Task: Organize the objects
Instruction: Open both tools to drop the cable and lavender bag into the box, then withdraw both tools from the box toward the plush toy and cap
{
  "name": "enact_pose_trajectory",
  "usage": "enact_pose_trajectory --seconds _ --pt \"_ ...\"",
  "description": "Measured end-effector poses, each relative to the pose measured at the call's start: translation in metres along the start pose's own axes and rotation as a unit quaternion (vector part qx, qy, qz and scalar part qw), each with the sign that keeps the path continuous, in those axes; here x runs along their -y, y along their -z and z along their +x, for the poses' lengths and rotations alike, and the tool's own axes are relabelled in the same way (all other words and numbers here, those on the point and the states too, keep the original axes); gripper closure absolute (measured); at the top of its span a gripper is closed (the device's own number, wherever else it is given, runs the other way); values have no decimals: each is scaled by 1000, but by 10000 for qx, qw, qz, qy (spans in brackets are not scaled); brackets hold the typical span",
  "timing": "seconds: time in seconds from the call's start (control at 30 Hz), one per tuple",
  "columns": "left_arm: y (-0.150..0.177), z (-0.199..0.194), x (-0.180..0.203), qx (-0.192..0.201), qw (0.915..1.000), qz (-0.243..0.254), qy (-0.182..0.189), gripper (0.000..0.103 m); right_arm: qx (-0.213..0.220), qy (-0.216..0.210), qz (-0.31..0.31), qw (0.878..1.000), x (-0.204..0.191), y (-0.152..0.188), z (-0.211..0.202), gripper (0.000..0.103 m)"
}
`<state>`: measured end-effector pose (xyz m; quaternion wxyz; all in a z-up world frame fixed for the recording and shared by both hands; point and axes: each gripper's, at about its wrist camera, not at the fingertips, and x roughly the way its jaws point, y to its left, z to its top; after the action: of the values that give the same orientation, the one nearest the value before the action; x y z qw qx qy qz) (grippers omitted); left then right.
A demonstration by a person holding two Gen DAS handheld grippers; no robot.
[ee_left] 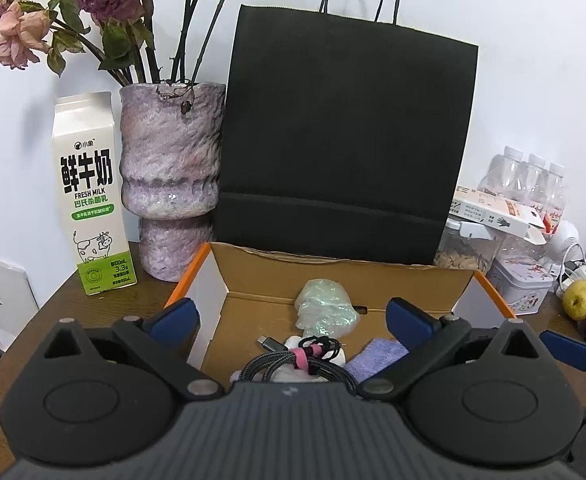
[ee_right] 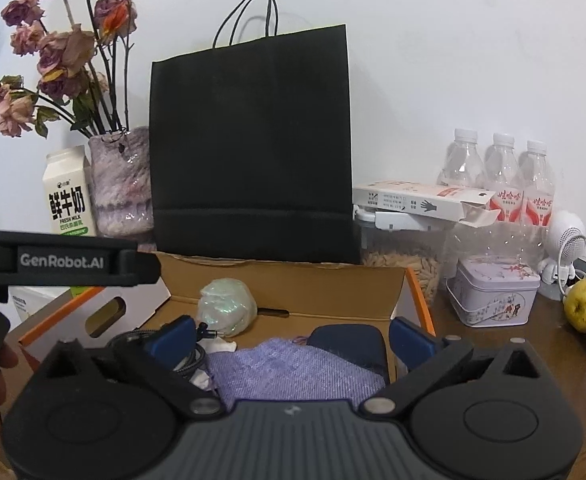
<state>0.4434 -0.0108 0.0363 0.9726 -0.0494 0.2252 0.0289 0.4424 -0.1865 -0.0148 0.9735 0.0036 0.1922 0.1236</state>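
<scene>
In the left wrist view, the left gripper (ee_left: pixel 291 316) hangs over the open cardboard box (ee_left: pixel 333 276), fingers wide apart and holding nothing; a coiled black cable (ee_left: pixel 293 364) lies just below them, with a shiny wrapped bundle (ee_left: pixel 325 308) farther in. In the right wrist view, the right gripper (ee_right: pixel 291 340) also stands spread and empty over a purple cloth (ee_right: pixel 293 372) in the box's near right part.

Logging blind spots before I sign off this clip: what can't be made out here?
- Black paper bag: contents hidden by its own front, both views.
- Cardboard box floor nearest the camera: covered by each claw's body.
- Coiled cable: lower end cut off by the left claw, left view.
- Small print on the glove box: too small.
</scene>
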Motion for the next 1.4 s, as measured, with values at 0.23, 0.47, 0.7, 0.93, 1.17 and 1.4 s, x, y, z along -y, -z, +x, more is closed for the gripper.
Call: enact_pose_trajectory --seconds 0.23,0.47,0.7,0.93,1.17,1.4 --pt "2 -22 1 96 9999 58 99 0 27 -31 -40 10000 -1 -2 -17 0" --pt "11 -50 -4 137 9997 76 160 0 87 -45 -138 9999 -2 1 -43 0" --pt "21 -78 -11 148 9997 75 195 0 131 -12 -261 9996 -6 9 -70 0" --pt "35 -106 -16 142 9996 120 233 0 131 -40 -338 9993 -10 21 -97 0" --pt "54 -138 -20 209 9991 243 286 0 125 -93 -435 9989 -19 36 -125 0" --pt "76 -158 -21 159 9987 371 321 0 118 -116 -451 9988 -24 56 -149 0"
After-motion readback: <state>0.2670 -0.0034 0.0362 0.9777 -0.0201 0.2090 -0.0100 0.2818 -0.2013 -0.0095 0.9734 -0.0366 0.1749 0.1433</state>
